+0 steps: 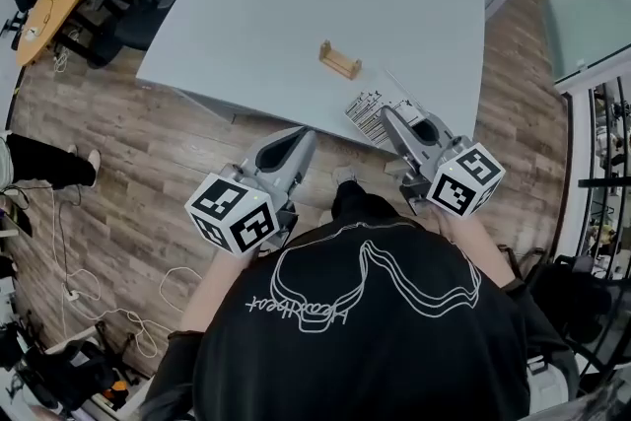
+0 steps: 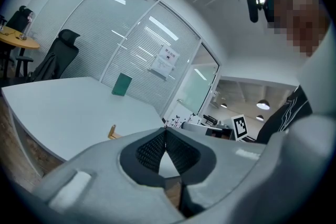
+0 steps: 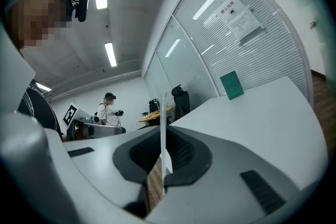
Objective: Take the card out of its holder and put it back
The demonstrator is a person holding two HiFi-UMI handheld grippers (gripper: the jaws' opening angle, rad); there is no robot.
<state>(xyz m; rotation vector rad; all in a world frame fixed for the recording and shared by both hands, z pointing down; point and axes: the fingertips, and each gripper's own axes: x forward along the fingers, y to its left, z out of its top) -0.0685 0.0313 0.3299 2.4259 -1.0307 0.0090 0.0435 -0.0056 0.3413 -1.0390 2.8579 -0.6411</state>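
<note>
Head view: the right gripper [image 1: 389, 116] holds the card [image 1: 371, 109] at the table's [image 1: 276, 5] near edge, well apart from the empty holder [image 1: 339, 60]. The removal step is judged done. The card's print is too small to read, and whether it touches the table cannot be told. The left gripper [image 1: 304, 135] hangs off the table, apparently idle.

Left gripper view: the jaws meet with nothing between them, and they partly cover the holder.

Right gripper view: the jaws clamp the card, seen edge-on as a thin line with its face hidden. The holder is out of frame.
</note>
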